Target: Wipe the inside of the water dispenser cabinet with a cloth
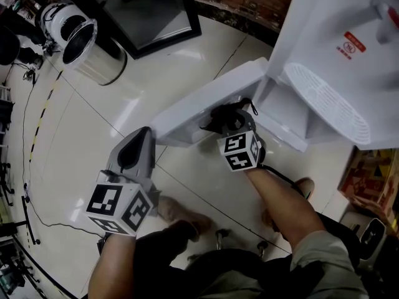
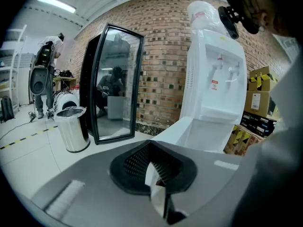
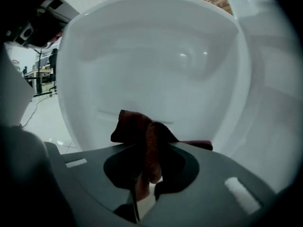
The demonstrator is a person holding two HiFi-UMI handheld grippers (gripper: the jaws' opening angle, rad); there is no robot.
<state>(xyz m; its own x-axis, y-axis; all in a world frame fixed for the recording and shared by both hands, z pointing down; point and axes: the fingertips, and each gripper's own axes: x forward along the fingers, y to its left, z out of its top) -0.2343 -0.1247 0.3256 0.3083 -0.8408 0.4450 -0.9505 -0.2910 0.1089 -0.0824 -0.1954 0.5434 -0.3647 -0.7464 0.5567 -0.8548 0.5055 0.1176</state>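
The white water dispenser [image 1: 340,61] stands at the upper right, its lower cabinet door [image 1: 206,108] swung open toward me. My right gripper [image 1: 225,112] is at the cabinet opening, shut on a dark red-brown cloth [image 3: 142,136]. The bunched cloth sticks out past the jaws, just in front of a white inner panel [image 3: 151,65]. My left gripper [image 1: 134,154] hovers over the floor left of the door, shut with nothing in it. From the left gripper view, its tips [image 2: 152,167] point toward the dispenser [image 2: 215,89] and the open door [image 2: 189,131].
A steel bin [image 1: 93,48] and a black-framed glass panel [image 1: 146,14] stand on the tiled floor at the far left, in front of a brick wall. Cardboard boxes [image 1: 374,179] sit right of the dispenser. Cables run along the floor's left edge. A person [image 2: 45,74] stands far off.
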